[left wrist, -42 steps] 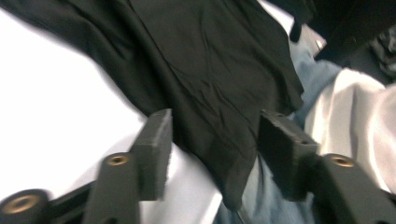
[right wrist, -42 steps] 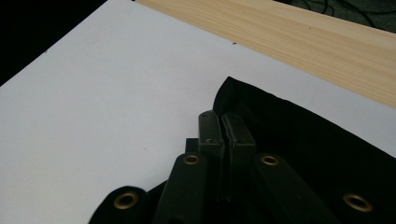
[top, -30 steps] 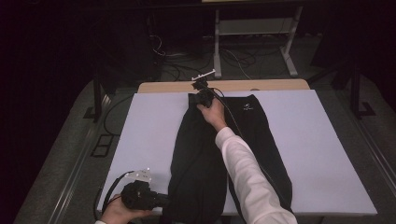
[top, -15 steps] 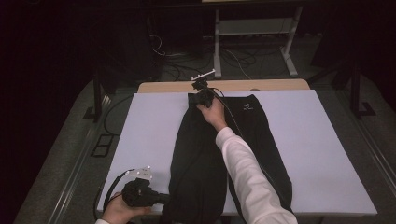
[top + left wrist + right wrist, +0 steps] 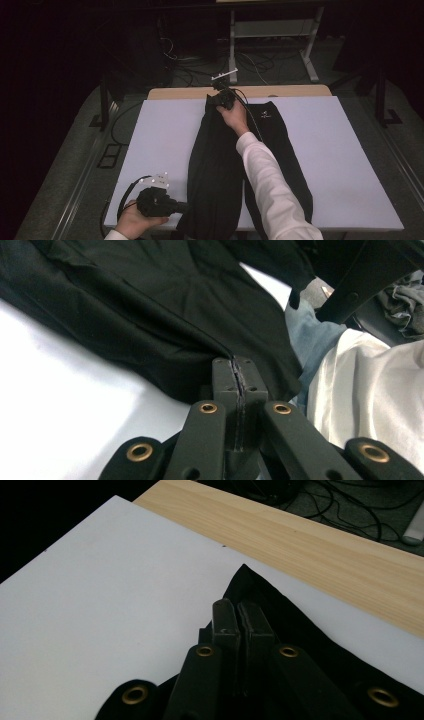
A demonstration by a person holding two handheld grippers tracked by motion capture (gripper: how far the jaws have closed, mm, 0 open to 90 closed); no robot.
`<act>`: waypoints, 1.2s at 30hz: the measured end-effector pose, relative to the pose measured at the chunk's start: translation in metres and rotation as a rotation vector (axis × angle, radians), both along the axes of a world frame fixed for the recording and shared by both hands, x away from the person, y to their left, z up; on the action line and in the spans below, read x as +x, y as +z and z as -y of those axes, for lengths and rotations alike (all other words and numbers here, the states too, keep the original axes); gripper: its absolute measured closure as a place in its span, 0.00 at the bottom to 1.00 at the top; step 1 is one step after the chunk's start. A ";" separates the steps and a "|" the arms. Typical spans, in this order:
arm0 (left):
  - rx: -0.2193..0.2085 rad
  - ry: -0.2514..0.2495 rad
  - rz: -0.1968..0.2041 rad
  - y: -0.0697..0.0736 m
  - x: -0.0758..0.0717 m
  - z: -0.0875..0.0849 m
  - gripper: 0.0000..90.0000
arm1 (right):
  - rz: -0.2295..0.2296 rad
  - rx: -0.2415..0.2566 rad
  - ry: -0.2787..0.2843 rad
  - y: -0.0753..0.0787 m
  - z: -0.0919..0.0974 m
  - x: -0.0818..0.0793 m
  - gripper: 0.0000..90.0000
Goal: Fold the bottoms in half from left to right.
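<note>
Our left gripper (image 5: 235, 371) has just been closing and now clamps the near hem of the black trousers (image 5: 220, 165) lying lengthwise on the bench (image 5: 160, 135); our right gripper (image 5: 239, 611) pinches their far waistband, so folding can begin.

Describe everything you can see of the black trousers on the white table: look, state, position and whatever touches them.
The black trousers look like plain, matte woven cloth with a small pale mark near the waist. They lie lengthwise down the middle of the white table, waist at the far end, one leg folded over the other, hems hanging past the near edge. The right tongs are shut on the far waist corner; the left tongs are shut on a leg's edge near the hem. Soft creases run from that pinch.
</note>
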State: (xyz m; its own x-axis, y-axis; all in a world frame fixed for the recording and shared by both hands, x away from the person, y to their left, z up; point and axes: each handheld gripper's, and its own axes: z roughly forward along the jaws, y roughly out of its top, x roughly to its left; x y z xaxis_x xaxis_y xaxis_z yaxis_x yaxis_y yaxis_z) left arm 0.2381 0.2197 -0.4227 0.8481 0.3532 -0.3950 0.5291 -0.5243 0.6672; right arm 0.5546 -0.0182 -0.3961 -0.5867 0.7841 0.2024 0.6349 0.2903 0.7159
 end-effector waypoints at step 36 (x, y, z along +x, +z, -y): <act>-0.154 -0.142 0.004 0.026 0.006 0.059 0.98 | 0.023 -0.010 -0.055 0.022 0.050 0.001 0.95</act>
State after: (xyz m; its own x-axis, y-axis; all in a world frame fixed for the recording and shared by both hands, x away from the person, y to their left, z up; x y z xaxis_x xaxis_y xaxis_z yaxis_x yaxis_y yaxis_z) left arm 0.2441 0.1611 -0.3971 0.8866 0.1657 -0.4318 0.4545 -0.4848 0.7472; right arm 0.5560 -0.0687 -0.3741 -0.5467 0.8174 0.1818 0.6339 0.2621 0.7277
